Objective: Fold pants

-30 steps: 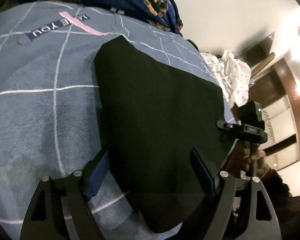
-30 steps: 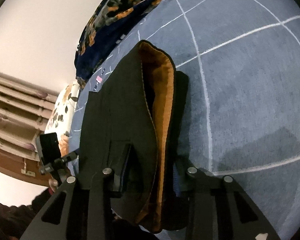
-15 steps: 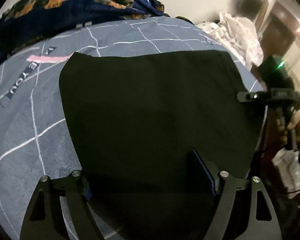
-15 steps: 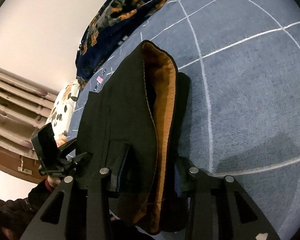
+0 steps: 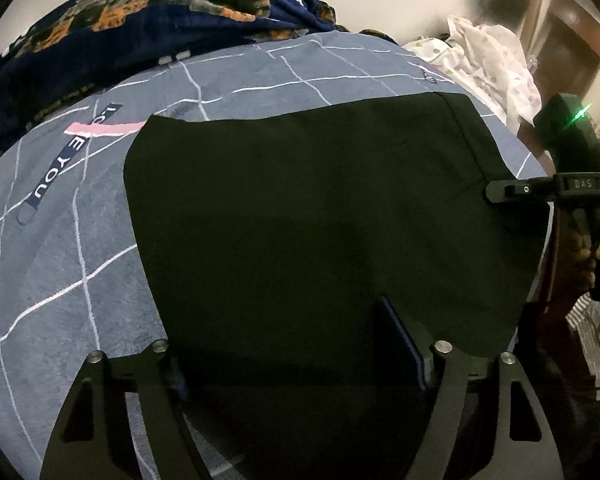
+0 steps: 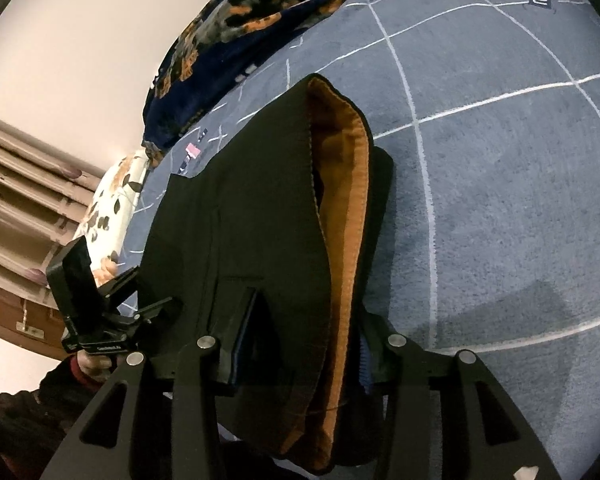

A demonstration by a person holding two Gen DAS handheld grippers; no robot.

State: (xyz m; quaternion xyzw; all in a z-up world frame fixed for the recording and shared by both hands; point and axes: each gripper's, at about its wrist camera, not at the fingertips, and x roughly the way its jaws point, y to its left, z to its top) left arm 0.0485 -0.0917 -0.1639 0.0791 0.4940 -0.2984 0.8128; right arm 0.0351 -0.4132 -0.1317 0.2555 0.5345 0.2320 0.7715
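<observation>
Black pants (image 5: 320, 216) with an orange-brown lining (image 6: 346, 200) lie folded on a grey-blue blanket (image 5: 60, 264). My left gripper (image 5: 296, 344) has its jaws spread around the near edge of the fabric, one finger under it and one pad (image 5: 400, 336) on top. My right gripper (image 6: 300, 344) straddles the waistband end, with the cloth between its fingers. The right gripper also shows in the left wrist view (image 5: 540, 192) at the pants' right edge. The left gripper shows in the right wrist view (image 6: 112, 320) at the left.
A dark blue blanket with orange pattern (image 5: 148, 28) is bunched at the far edge of the bed. White patterned cloth (image 5: 488, 60) lies at the far right. A wooden headboard (image 6: 16, 184) stands beyond the bed.
The left gripper has swung from beside the pants' edge to over the fabric, so the pants now fill its view. The right gripper has held its place on the waistband.
</observation>
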